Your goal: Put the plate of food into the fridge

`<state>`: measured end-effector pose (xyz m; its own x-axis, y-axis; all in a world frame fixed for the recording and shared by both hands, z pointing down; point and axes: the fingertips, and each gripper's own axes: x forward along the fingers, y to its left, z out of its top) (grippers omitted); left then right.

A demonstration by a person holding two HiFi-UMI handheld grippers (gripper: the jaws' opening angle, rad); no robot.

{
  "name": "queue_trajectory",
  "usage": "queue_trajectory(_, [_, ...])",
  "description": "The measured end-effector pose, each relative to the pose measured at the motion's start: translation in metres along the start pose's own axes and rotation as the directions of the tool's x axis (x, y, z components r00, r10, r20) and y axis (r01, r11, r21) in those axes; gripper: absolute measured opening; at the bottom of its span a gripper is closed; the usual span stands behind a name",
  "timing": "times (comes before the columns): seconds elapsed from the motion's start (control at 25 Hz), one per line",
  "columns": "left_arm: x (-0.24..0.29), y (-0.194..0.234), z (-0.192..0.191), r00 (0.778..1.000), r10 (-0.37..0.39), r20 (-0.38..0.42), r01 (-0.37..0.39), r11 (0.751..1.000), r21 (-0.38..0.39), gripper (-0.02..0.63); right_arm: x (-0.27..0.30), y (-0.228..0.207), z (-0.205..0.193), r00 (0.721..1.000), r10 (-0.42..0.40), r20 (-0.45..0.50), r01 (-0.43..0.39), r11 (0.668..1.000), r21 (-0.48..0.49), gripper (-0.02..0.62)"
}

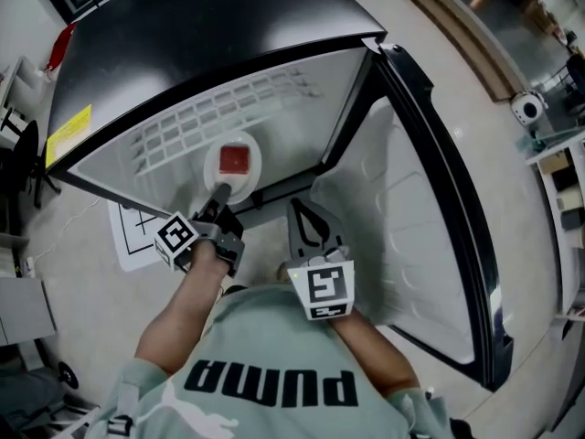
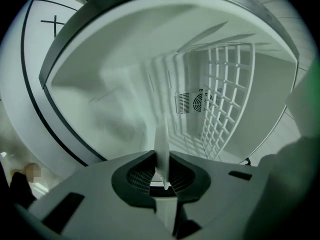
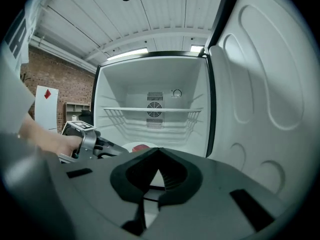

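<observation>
A white plate (image 1: 245, 180) with a red piece of food (image 1: 235, 158) hangs in the open fridge's (image 1: 210, 26) mouth, below the wire shelf (image 1: 210, 122). My left gripper (image 1: 219, 194) is shut on the plate's near rim. In the left gripper view the plate (image 2: 162, 139) shows edge-on, pinched between the jaws of the left gripper (image 2: 163, 165). My right gripper (image 1: 302, 210) hangs just right of it in front of the fridge, shut with nothing between its jaws. The right gripper view shows the right gripper (image 3: 159, 152), the plate (image 3: 131, 147) and the left gripper (image 3: 112, 147).
The fridge door (image 1: 430, 199) stands wide open on the right, close beside my right gripper. A fan vent (image 3: 154, 104) sits in the back wall behind the shelf (image 3: 152, 110). A white sheet with black lines (image 1: 132, 236) lies on the floor at the left.
</observation>
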<state>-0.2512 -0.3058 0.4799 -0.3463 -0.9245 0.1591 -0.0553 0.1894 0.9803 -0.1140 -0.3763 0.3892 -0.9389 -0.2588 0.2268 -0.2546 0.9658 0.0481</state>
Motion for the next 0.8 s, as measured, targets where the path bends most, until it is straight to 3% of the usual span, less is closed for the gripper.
queue_trajectory(0.8, [0.036,0.047,0.018,0.992,0.116,0.053,-0.116,0.993,-0.002,0.051,-0.002,0.006,-0.024,0.998,0.039,-0.055,-0.038,0.999,0.014,0.005])
